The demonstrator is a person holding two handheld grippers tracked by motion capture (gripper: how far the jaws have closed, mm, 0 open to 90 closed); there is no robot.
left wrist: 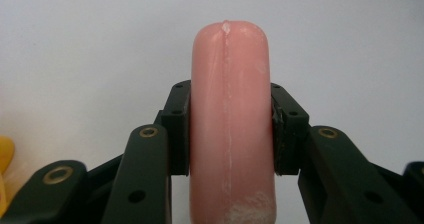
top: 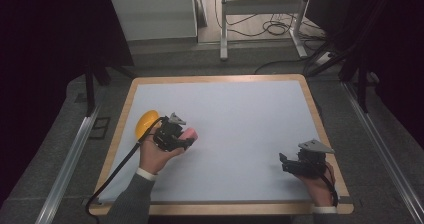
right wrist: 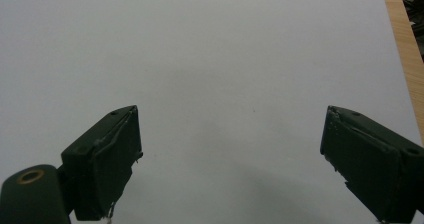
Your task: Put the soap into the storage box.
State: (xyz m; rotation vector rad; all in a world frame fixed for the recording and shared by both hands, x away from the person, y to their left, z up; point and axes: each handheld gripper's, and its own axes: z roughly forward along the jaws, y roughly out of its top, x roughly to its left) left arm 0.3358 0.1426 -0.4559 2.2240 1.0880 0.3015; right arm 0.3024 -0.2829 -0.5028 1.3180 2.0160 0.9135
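A pink rounded block (left wrist: 231,129), scuffed white along its edge, stands upright between the jaws of my left gripper (left wrist: 231,131), and both pads press on its sides. In the high view the left gripper (top: 186,140) sits at the left of the white table sheet (top: 235,119) with the pink block (top: 190,134) poking out toward the right. A yellow rounded object (top: 145,123) lies just behind the left hand. My right gripper (top: 283,162) rests near the front right corner; its jaws (right wrist: 230,159) stand wide apart over bare sheet with nothing between them.
The white sheet lies on a wooden-edged board (top: 320,129). Metal rails (top: 75,154) run along both sides of the table. Behind the far edge are a white cabinet (top: 155,14) and a metal frame (top: 260,14) with cables on the floor.
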